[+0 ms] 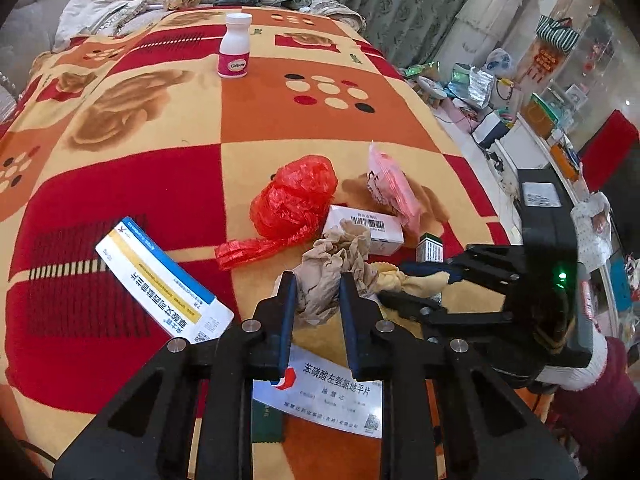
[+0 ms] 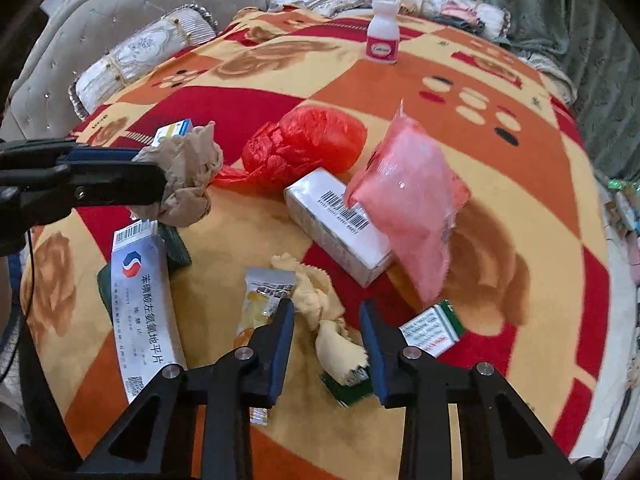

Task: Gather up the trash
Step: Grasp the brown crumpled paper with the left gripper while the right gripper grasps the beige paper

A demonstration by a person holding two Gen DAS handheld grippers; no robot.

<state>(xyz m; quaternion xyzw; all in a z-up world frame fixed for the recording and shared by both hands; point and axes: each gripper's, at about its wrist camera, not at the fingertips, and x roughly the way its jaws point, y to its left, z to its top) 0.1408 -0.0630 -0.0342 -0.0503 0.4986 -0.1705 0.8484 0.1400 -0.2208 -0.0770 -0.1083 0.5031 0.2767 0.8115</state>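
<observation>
My left gripper is shut on a crumpled brown paper wad, held just above the bed; it also shows in the right wrist view. My right gripper is open, its fingers on either side of a crumpled yellow cloth, also seen in the left wrist view. A red plastic bag, a pink plastic packet and a snack wrapper lie nearby on the bedspread.
Medicine boxes lie around: a white barcode box, a long white box, a blue-and-white box, a small green-edged box. A white pill bottle stands at the far end. Pillows line the headboard.
</observation>
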